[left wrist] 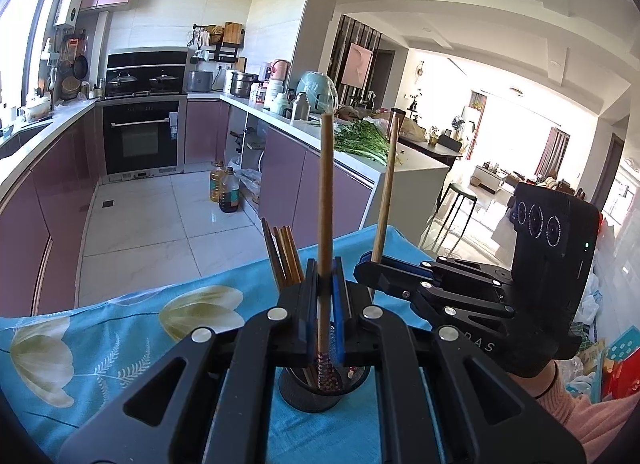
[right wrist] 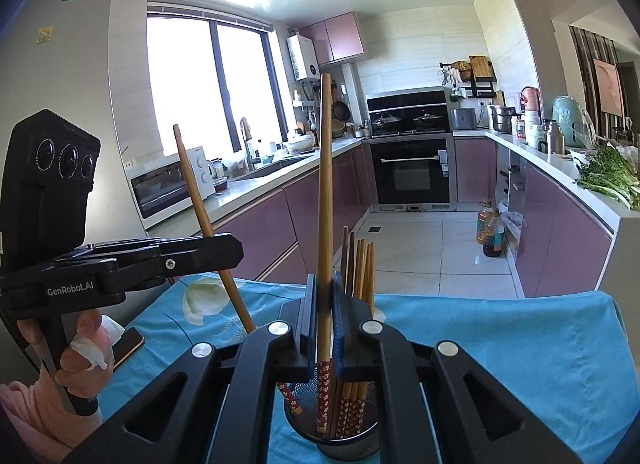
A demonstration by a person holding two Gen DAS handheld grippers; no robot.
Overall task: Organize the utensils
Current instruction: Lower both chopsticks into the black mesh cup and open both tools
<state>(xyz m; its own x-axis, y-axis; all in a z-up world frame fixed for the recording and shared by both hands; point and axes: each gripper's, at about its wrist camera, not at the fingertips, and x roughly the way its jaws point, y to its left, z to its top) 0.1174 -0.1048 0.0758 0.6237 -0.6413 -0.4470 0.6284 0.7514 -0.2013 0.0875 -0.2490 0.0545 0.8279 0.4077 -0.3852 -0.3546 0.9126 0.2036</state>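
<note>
**Two chopsticks held over the holder**

My left claw [left wrist: 325, 304] is clamped on one chopstick [left wrist: 326, 200], which stands almost upright between the blue pads. Its patterned tip points down into the black mesh holder [left wrist: 316, 392] just under the claw. My right claw [right wrist: 325, 324] is also closed on its own chopstick [right wrist: 325, 192], and the decorated end already reaches inside the holder [right wrist: 332, 424]. I think I hold them upright like this because a vertical stick slides into the narrow cup without catching on the rim.

In the holder several other chopsticks [right wrist: 360, 264] already stand together, leaning a little to the far side. So the sorting seems well advanced, and in my judgement the next step is to lower each stick and let it go.

The holder stands on a counter covered with a blue cloth [right wrist: 520, 344] printed with pale flowers. A phone [right wrist: 130, 346] lies on the cloth near the person's hand [right wrist: 86, 348], which holds a white tissue. Behind is a kitchen with mauve cabinets [right wrist: 560, 232], a built-in oven [right wrist: 412, 170], a bright window [right wrist: 208, 80] and green vegetables [right wrist: 608, 176] on the side worktop.
</note>
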